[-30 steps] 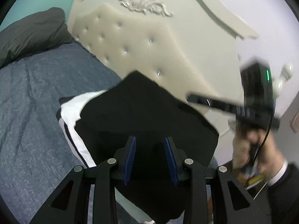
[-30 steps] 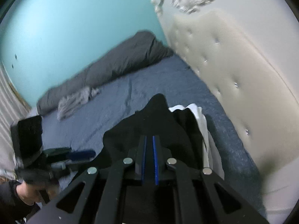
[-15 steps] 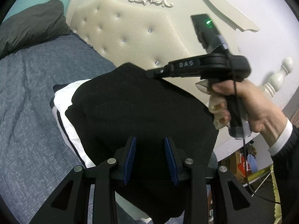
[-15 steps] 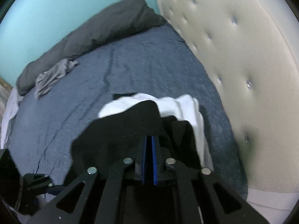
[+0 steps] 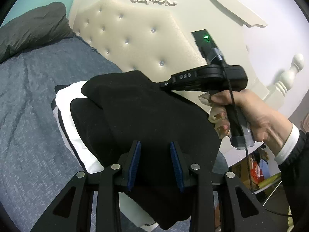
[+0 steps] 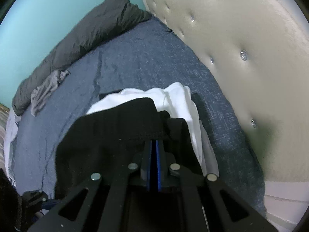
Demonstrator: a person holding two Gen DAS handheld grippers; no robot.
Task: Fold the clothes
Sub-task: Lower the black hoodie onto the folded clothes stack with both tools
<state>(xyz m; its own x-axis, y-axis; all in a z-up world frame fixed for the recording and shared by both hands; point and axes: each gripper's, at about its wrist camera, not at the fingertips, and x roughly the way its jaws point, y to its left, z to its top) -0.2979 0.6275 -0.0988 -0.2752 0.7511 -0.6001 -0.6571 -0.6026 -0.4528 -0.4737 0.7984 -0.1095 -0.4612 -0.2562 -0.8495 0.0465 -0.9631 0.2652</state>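
A black garment (image 5: 144, 119) lies folded on top of a white garment (image 5: 65, 104) with black stripes, at the corner of the bed by the headboard. My left gripper (image 5: 155, 144) hovers just over the black garment's near part, open, with nothing pinched between its blue pads. A hand holds my right gripper (image 5: 164, 85) at the garment's far edge. In the right wrist view the right gripper (image 6: 153, 142) is shut, its pads pressed together on the edge of the black garment (image 6: 115, 135). The white garment (image 6: 173, 100) shows beyond it.
The blue bedspread (image 5: 29, 116) stretches left. A rolled grey duvet (image 6: 87, 34) lies along the teal wall with a crumpled grey garment (image 6: 46, 90) beside it. The tufted cream headboard (image 5: 135, 38) stands close behind the stack. Floor clutter (image 5: 260, 170) sits beyond the bed's corner.
The right gripper swung in from the right and came down to the black garment's far edge. The black garment settled lower onto the white one. The left gripper stayed open.
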